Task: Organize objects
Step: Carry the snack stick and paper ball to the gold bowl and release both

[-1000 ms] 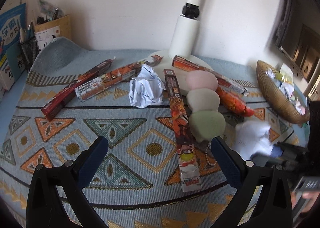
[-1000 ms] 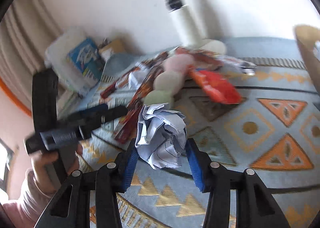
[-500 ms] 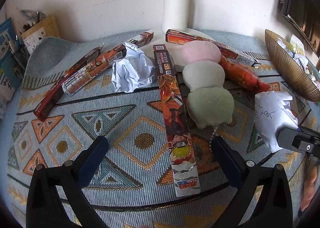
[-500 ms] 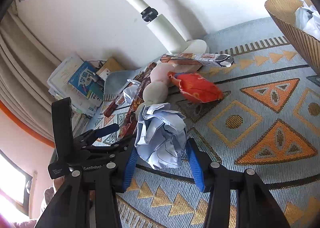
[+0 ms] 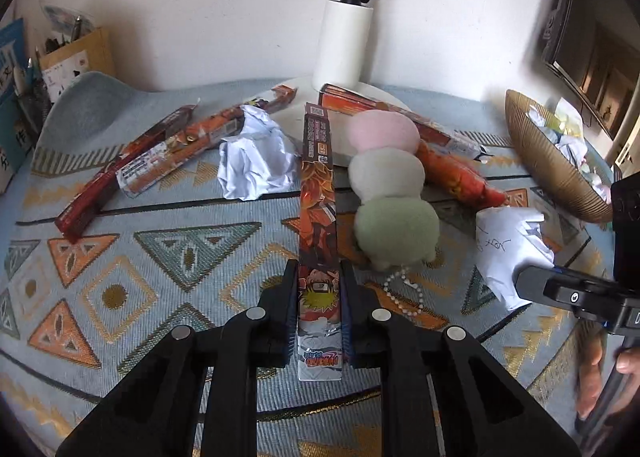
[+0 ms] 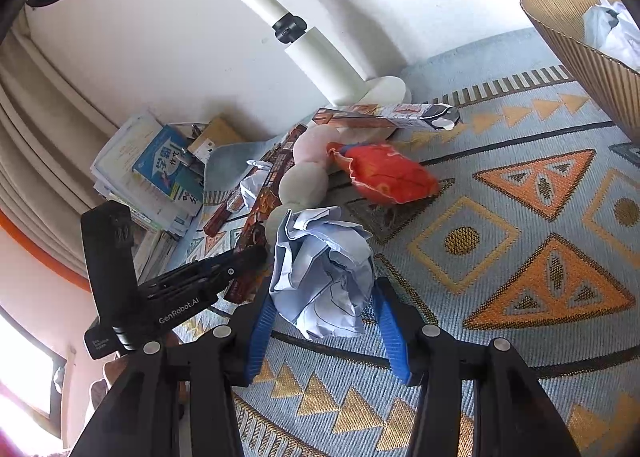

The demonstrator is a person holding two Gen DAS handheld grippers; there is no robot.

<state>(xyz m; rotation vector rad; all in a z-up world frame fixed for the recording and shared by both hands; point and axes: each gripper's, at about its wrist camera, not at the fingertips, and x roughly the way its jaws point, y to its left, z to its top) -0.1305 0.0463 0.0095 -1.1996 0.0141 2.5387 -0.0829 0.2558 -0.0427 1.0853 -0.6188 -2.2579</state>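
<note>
My left gripper (image 5: 319, 307) is shut on the near end of a long orange cartoon-print box (image 5: 318, 193) that lies on the patterned cloth. My right gripper (image 6: 322, 311) is shut on a crumpled white paper ball (image 6: 324, 269) and holds it just above the cloth; the ball also shows at the right of the left wrist view (image 5: 510, 247). A second paper ball (image 5: 256, 155) lies at the back left. A plush of three balls, pink, white and green (image 5: 386, 185), lies right of the box. Other long boxes (image 5: 176, 151) lie at the back.
A woven gold basket (image 5: 548, 165) holding crumpled papers stands at the right, also in the right wrist view (image 6: 580, 45). A white lamp post and base (image 5: 348, 49) stand at the back. An orange wrapper (image 6: 384, 173) lies by the plush. Books (image 6: 152, 173) are stacked at left.
My left gripper has moved forward and closed on the near end of the long cartoon box. My right gripper keeps the paper ball and has barely moved.
</note>
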